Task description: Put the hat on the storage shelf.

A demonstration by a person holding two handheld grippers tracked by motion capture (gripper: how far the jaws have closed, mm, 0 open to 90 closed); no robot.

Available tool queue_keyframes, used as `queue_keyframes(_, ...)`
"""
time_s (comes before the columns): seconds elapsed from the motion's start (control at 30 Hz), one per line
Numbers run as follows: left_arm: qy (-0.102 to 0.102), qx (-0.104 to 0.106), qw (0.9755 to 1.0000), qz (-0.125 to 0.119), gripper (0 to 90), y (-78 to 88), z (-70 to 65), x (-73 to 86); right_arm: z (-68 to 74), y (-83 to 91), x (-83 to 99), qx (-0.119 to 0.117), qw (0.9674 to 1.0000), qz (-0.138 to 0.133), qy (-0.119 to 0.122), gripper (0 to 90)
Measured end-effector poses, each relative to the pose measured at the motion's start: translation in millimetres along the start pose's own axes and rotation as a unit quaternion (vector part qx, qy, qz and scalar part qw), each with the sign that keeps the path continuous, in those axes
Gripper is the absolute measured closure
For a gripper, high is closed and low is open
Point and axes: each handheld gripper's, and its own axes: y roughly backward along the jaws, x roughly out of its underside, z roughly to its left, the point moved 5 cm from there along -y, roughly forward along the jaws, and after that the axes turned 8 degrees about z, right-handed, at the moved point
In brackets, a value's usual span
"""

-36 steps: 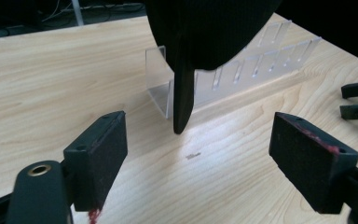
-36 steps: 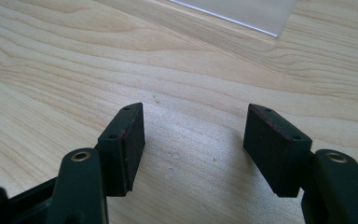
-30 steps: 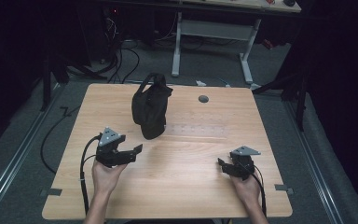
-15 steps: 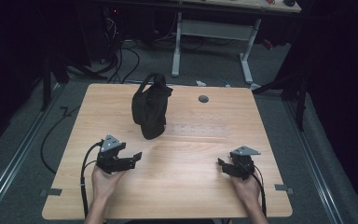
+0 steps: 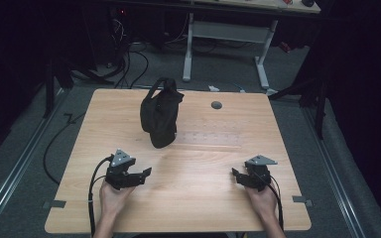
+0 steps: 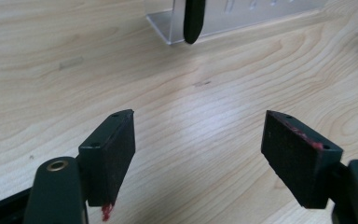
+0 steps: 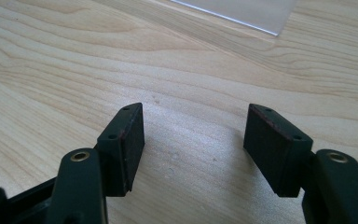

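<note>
A black bag (image 5: 160,116) with a carry loop stands upright at the back middle of the wooden table (image 5: 188,203). A clear plastic sheet (image 5: 209,138) lies flat just to its right; its corner (image 6: 168,25) shows in the left gripper view with a dark strap end (image 6: 193,21) hanging over it. My left gripper (image 5: 143,173) rests low at the front left, open, nothing between its pads (image 6: 109,154). My right gripper (image 5: 235,174) rests at the front right, open and empty, its pads (image 7: 272,144) over bare wood.
A round grey grommet (image 5: 216,105) sits in the table near the back edge. Behind the table stands a white desk frame (image 5: 225,37) with cables on the floor. Tape marks (image 5: 301,200) sit near the front corners.
My left gripper has drawn back toward the front edge and a little to the right. The right gripper has stayed still.
</note>
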Motion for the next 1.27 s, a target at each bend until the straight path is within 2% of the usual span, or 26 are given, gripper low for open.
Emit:
queue_keyframes(0.33,0.006,-0.032,0.9995,0.0,28.6,-7.8,17.7,14.9,0.1,0.0,0.0,0.0,1.0,0.0,-0.001,38.2)
queue_keyframes(0.57,-0.011,-0.056,0.9983,0.005,28.5,-14.4,25.3,23.7,-0.2,-0.1,0.0,0.0,1.0,0.0,-0.001,37.9)
queue_keyframes(0.73,-0.023,-0.063,0.9978,0.002,27.3,-15.7,24.9,25.7,-0.2,0.0,-0.1,0.0,1.0,0.0,-0.001,37.8)
queue_keyframes(0.87,-0.048,-0.076,0.996,0.006,26.1,-18.4,22.4,30.1,-0.3,-0.1,0.0,0.001,1.0,0.0,0.0,37.8)
queue_keyframes(1.27,-0.041,-0.079,0.996,0.004,25.3,-19.1,22.0,29.8,-0.2,-0.1,0.0,0.001,1.0,0.0,-0.001,37.8)
